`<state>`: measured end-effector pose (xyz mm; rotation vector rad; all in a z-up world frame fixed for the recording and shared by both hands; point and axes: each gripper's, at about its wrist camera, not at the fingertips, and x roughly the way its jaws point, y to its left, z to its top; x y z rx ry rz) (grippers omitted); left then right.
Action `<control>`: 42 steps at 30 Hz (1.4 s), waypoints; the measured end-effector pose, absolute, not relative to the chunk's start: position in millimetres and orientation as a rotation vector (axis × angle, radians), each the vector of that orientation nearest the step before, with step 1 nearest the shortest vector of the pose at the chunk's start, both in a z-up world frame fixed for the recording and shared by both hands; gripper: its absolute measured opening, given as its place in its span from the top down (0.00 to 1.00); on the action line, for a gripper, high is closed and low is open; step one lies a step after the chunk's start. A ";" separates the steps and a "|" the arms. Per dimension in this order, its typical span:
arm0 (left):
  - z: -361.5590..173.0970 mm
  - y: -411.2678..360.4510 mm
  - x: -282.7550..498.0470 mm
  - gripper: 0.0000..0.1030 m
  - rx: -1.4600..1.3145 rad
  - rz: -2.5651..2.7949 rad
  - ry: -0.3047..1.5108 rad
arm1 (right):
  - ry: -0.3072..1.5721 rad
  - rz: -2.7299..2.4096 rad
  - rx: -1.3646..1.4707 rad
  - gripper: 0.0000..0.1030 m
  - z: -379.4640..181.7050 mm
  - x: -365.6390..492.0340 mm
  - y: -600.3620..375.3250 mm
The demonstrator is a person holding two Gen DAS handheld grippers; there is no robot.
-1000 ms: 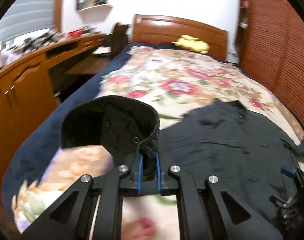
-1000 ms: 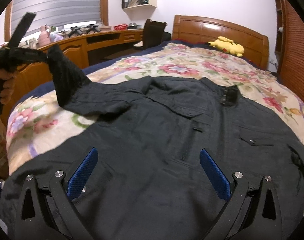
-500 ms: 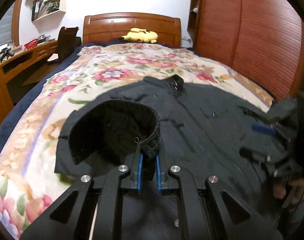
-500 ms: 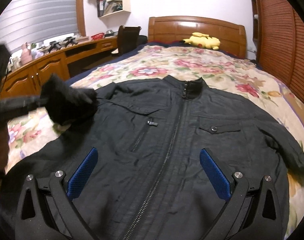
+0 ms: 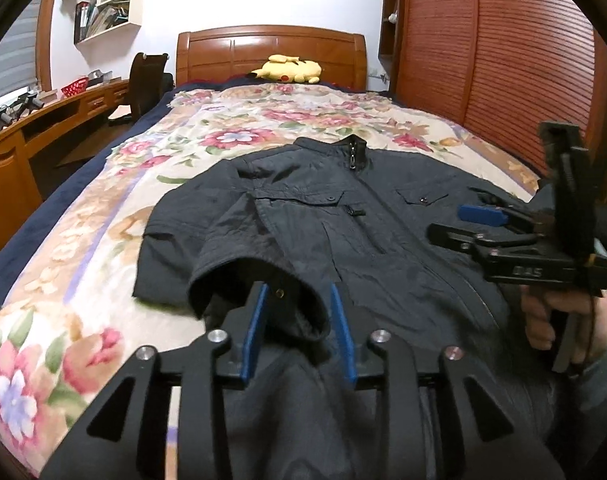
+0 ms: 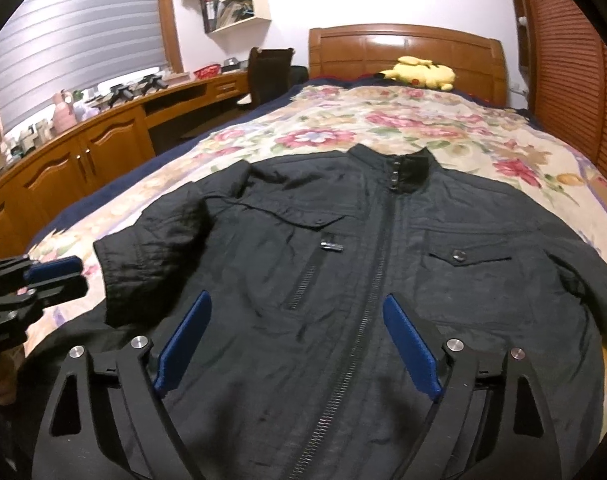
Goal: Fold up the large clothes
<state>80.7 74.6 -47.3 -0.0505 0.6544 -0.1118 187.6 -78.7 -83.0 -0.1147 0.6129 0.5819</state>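
Jaws of the left gripper [image 5: 299, 330] stand parted in the left wrist view, with the cuff [image 5: 263, 284] of the folded-over sleeve lying loose between the blue pads rather than pinched. That sleeve is laid across the front of the dark jacket [image 5: 343, 216], which lies zipped and face up on the flowered bed [image 5: 231, 128], its collar toward the headboard. At the bed's right edge the right gripper [image 5: 499, 224] hangs over the jacket, held in a hand [image 5: 563, 320].

From the right wrist view, the right gripper [image 6: 297, 348] has its jaws spread wide and empty above the zipper, near the foot edge. The other sleeve [image 6: 575, 264] lies unfolded along the right edge. One sleeve looks folded in; the next move likely calls for pinching that other sleeve and bringing it across the chest.
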 end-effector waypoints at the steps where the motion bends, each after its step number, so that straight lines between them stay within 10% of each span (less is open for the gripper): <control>1: -46.0 78.4 73.9 0.65 -0.057 -0.112 0.649 | 0.613 0.590 -0.120 0.15 -83.5 186.7 -74.9; 8: -43.3 102.5 47.5 0.45 -0.045 -0.057 0.622 | 0.617 0.675 -0.122 0.28 -83.0 182.9 -46.9; 21: -47.0 142.8 18.4 0.42 -0.081 0.020 0.619 | 0.633 0.889 -0.219 0.45 -92.6 159.1 44.3; 29: -43.4 140.5 11.2 0.41 -0.070 0.031 0.610 | 0.706 0.869 -0.264 0.91 -113.4 170.1 58.8; 42: -30.0 109.6 33.2 0.41 -0.088 -0.021 0.557 | 0.612 0.762 -0.122 0.94 -78.1 177.6 -38.5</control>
